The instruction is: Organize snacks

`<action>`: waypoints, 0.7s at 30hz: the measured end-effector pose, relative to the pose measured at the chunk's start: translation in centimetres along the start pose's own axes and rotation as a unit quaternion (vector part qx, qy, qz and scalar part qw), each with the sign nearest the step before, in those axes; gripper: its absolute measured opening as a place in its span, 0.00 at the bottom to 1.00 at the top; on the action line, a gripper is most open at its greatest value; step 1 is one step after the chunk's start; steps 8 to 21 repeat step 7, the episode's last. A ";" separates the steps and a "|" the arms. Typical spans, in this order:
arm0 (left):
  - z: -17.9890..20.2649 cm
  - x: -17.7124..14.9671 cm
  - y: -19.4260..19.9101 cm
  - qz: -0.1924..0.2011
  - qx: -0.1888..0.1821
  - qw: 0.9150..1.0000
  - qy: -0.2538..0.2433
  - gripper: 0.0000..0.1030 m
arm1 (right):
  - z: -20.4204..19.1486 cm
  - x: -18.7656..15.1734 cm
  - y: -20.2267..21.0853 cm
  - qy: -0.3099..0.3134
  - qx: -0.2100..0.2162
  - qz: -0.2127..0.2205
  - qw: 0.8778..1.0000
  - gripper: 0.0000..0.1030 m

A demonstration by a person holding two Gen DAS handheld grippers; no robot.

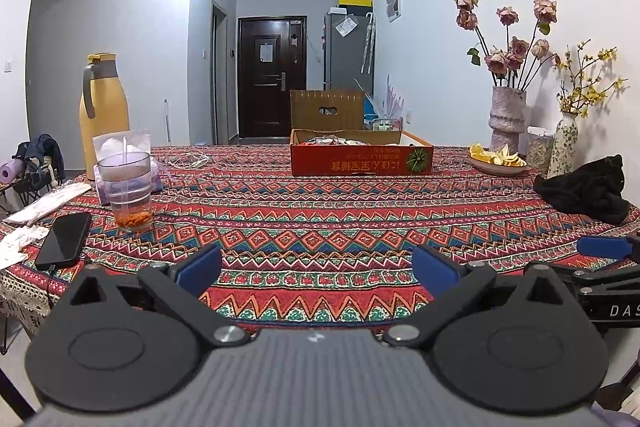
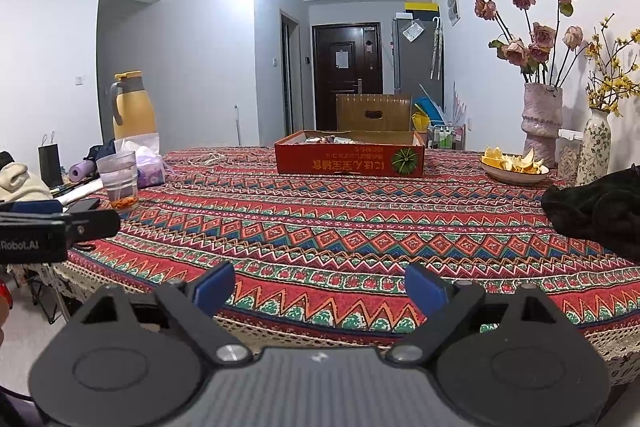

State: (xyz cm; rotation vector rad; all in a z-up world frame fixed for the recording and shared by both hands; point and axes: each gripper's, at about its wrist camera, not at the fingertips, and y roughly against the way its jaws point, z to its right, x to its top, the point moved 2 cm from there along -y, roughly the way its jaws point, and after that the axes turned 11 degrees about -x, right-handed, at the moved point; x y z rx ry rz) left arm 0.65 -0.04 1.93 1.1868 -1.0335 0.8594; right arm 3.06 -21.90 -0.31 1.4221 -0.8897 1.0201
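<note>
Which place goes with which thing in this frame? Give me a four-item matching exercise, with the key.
Things:
1. red cardboard box
2. yellow jug
3. black cloth
4. phone

Places on the patterned tablecloth, as the left wrist view shows them:
A. right edge, in front of the vases
B. near left, lying flat beside the glass
C. far middle, in front of the dark door
D. far left, standing behind the glass

Pairs: 1-C, 2-D, 3-A, 4-B
</note>
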 end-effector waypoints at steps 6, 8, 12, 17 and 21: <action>-0.1 -0.1 0.0 0.000 -0.001 1.000 0.002 1.00 | -0.1 0.0 0.0 0.000 0.001 -0.001 1.000 0.89; -0.1 -0.1 -0.1 -0.001 -0.001 1.000 0.001 1.00 | -0.1 0.0 -0.1 0.001 0.002 -0.001 1.000 0.89; -0.1 -0.1 -0.1 -0.001 -0.001 1.000 0.001 1.00 | -0.1 0.0 -0.1 0.001 0.002 -0.001 1.000 0.89; -0.1 -0.1 -0.1 -0.001 -0.001 1.000 0.001 1.00 | -0.1 0.0 -0.1 0.001 0.002 -0.001 1.000 0.89; -0.1 -0.1 -0.1 -0.001 -0.001 1.000 0.001 1.00 | -0.1 0.0 -0.1 0.001 0.002 -0.001 1.000 0.89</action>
